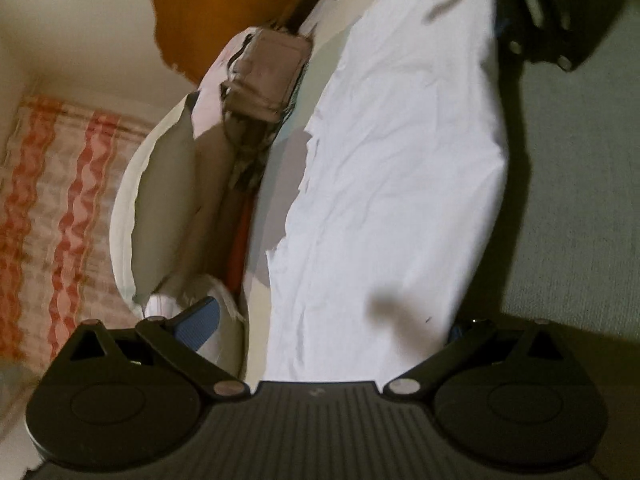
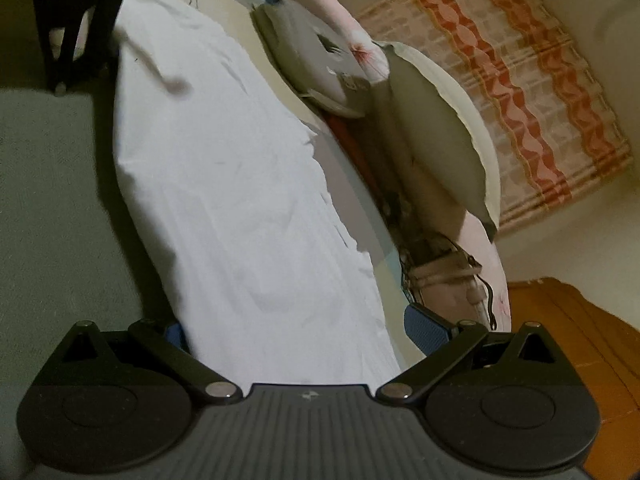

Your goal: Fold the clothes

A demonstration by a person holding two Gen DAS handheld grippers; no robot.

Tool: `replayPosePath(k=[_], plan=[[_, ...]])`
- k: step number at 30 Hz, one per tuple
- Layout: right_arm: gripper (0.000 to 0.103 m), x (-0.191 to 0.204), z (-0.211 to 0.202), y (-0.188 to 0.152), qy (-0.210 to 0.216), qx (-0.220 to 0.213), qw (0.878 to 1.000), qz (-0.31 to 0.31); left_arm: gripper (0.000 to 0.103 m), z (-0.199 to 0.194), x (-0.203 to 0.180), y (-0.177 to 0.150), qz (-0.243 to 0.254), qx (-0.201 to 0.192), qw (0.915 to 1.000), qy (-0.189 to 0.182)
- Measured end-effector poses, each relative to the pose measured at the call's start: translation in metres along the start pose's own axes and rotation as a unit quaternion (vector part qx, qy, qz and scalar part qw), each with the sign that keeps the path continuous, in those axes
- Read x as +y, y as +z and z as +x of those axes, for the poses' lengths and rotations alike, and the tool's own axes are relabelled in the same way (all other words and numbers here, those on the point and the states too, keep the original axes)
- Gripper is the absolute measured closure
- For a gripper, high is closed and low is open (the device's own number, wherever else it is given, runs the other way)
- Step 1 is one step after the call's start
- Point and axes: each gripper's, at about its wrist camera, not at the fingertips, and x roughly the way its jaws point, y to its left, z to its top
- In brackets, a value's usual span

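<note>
Two claws, one at each end of a long white garment [image 1: 400,160]. Left claw [image 1: 326,320]: spread about as wide as possible, blue pads far apart, nothing pinched, one end of the cloth lying in the gap and filling nearly its whole width. Right claw [image 2: 296,328]: likewise fully spread and gripping nothing, with the opposite end of the cloth in its gap.

From either claw, garment running straight ahead to the other one, flat on the grey-green bed sheet [image 1: 580,200]. Off to the left of the left claw, and so to the right of the right claw, a pillow [image 1: 168,184] and a brown bag [image 1: 264,76], both apart from the cloth.

Step in hand, as a judgement: either ends just let go after laying the garment out as a narrow band, or claws poised to take those ends for a fold. Not settled by these views. Any grasp here likely to call for both claws pinching together, catching every layer at the end.

Cloth itself: thin, plain white, softly creased. Long edge on the sheet side smooth and rounded, opposite edge stepped and uneven, hinting at offset layers.
</note>
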Motion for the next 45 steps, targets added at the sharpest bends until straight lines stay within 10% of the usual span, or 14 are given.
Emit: replayPosePath(k=[8, 13, 16, 18, 20, 45], plan=[[0.000, -0.034, 0.015, -0.040, -0.026, 0.067, 0.997, 0.003, 0.001, 0.008, 0.000, -0.042, 0.049, 0.042, 0.9970, 0.045], [0.010, -0.007, 0.015, -0.020, -0.044, 0.044, 0.993, -0.096, 0.005, 0.014, -0.007, -0.029, 0.076, 0.031, 0.9948, 0.061], [0.041, 0.005, 0.014, -0.017, -0.002, 0.039, 0.992, -0.124, 0.032, 0.014, -0.010, -0.028, 0.069, 0.036, 0.9967, 0.024], [0.079, 0.017, 0.013, -0.021, -0.002, 0.037, 0.991, -0.127, 0.058, 0.011, -0.019, -0.031, 0.068, 0.036, 0.9970, 0.007], [0.094, 0.030, 0.011, -0.026, -0.008, 0.034, 0.991, -0.130, 0.103, 0.009, -0.030, -0.033, 0.069, 0.035, 0.9970, 0.001], [0.098, -0.004, -0.054, -0.008, 0.049, 0.037, 0.997, -0.055, 0.102, -0.059, -0.001, -0.045, 0.063, 0.021, 0.9971, -0.037]])
